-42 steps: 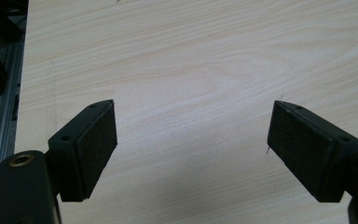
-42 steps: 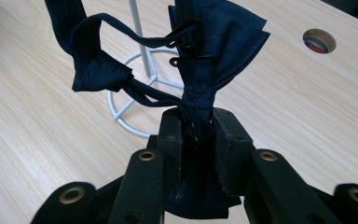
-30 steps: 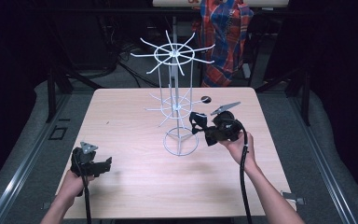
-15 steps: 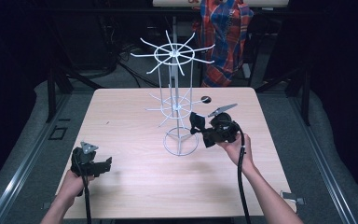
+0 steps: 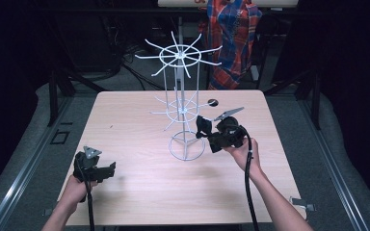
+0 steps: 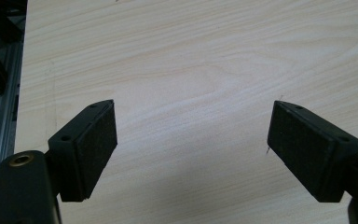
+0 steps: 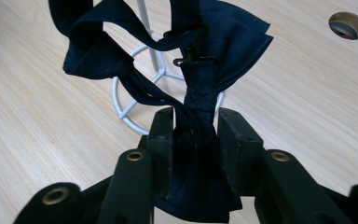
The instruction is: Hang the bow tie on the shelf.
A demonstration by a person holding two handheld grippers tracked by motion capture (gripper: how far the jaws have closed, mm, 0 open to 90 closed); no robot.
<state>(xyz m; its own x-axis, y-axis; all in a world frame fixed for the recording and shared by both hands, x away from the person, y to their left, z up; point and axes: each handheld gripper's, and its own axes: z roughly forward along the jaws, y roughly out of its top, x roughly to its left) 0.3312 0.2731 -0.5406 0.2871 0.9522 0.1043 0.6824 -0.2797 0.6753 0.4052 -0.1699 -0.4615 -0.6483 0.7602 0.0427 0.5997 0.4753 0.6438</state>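
A white wire display rack [image 5: 182, 103] with spoke arms stands on the wooden table [image 5: 135, 125], its ring base [image 7: 135, 105] under the cloth in the right gripper view. My right gripper [image 5: 207, 132] is shut on a dark navy bow tie [image 7: 191, 84], held just right of the rack's post, above the base ring. The bow tie [image 5: 203, 126] has a small metal hook at its middle. My left gripper [image 5: 107, 169] rests low at the table's front left, open, with bare wood between its pads [image 6: 95, 140].
A round cable hole [image 5: 212, 102] sits in the table behind the right gripper, also seen as the hole [image 7: 348, 24] at top right. A plaid cloth [image 5: 231, 38] hangs beyond the table's far edge. Metal rails run along both sides.
My right gripper has lifted slightly and shifted a little toward the rack with the bow tie. The left gripper has stayed put.
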